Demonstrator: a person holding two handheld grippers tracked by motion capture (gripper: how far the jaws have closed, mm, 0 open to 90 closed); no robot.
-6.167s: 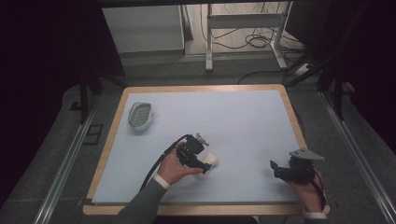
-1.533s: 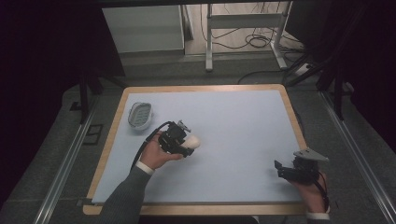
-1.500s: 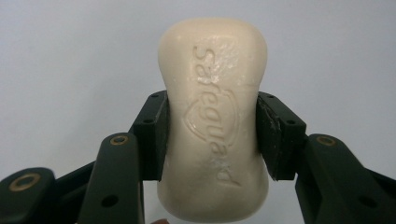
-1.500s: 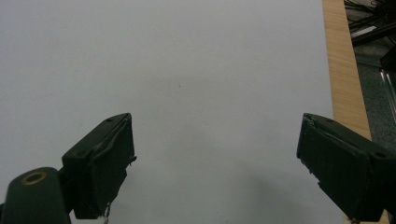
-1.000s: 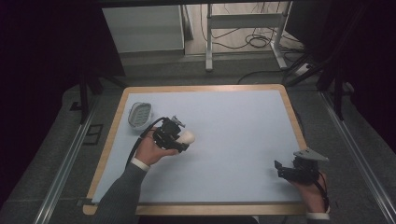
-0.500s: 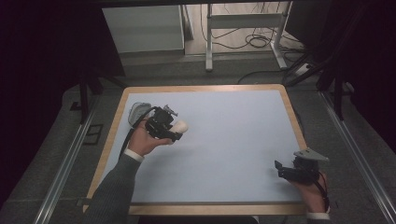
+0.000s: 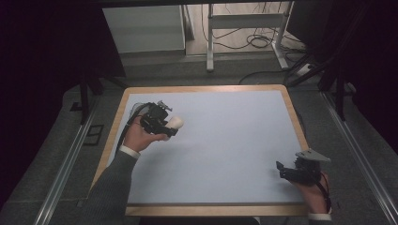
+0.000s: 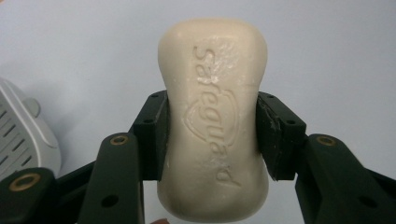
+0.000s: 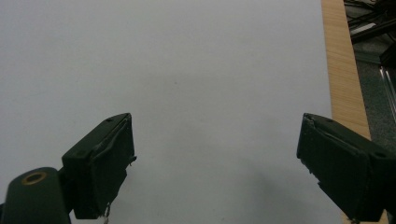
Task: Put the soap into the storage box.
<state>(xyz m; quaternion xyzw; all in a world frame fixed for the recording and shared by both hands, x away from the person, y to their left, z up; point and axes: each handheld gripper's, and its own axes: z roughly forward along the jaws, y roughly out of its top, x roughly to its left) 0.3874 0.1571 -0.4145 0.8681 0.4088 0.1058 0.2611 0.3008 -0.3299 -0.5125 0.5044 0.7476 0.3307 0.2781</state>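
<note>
A cream bar of soap point(image 8: 214, 121) with embossed lettering sits crosswise between the jaws of my left gripper point(image 8: 212, 135), whose pads press on its two long sides. From above, the soap point(image 7: 176, 122) sticks out to the right of the left gripper point(image 7: 170, 125), held above the far-left part of the blue mat. A pale slotted soap dish point(image 8: 19, 136) lies just left of and below the jaws. My right gripper point(image 7: 285, 170) rests near the front right corner, and its jaws point(image 9: 217, 163) stand wide open with bare mat between them.
The light blue mat point(image 7: 225, 140) has a wooden border point(image 7: 206, 88). Dark floor, metal rails and a table frame with cables lie beyond the far edge. A grey sleeve comes in from the bottom left.
My left hand has carried the soap toward the far left of the mat and now covers the place where the soap dish showed. The right gripper has stayed put.
</note>
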